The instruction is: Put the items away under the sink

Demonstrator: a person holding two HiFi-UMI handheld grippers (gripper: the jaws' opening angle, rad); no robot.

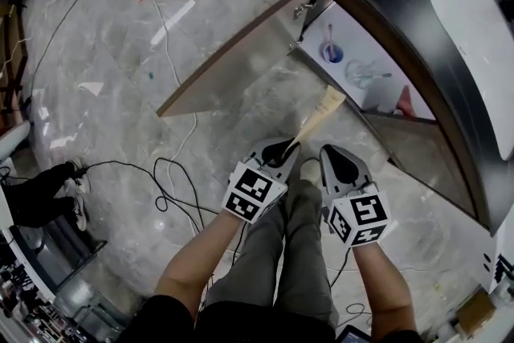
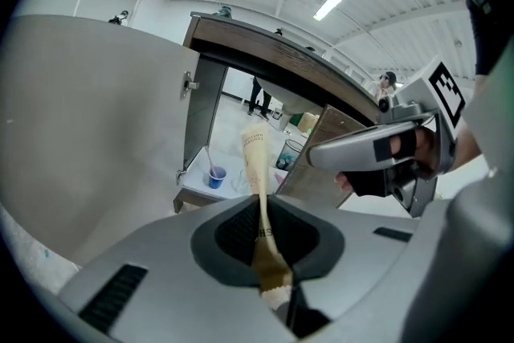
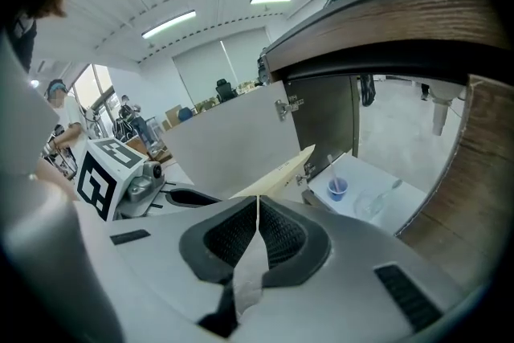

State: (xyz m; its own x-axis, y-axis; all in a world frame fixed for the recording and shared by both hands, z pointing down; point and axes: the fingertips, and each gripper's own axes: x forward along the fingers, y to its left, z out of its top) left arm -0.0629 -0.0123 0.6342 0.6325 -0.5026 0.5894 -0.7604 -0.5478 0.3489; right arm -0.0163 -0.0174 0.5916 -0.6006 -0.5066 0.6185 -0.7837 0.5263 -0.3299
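While a blue cup already sat in the open cabinet upper right, left tongs gripped a paper packet not yet stowed; right tongs clenched, apparently empty.

A long, flat, beige paper packet is pinched at its near end in the left gripper. Its far end points toward the open cabinet under the sink.

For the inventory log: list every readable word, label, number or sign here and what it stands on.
"SH", seemingly, partly hidden: on the paper sleeve held in the left gripper.
Small print at the sleeve's top: too blurred to read.
Marker cubes: black-and-white square patterns, no words.
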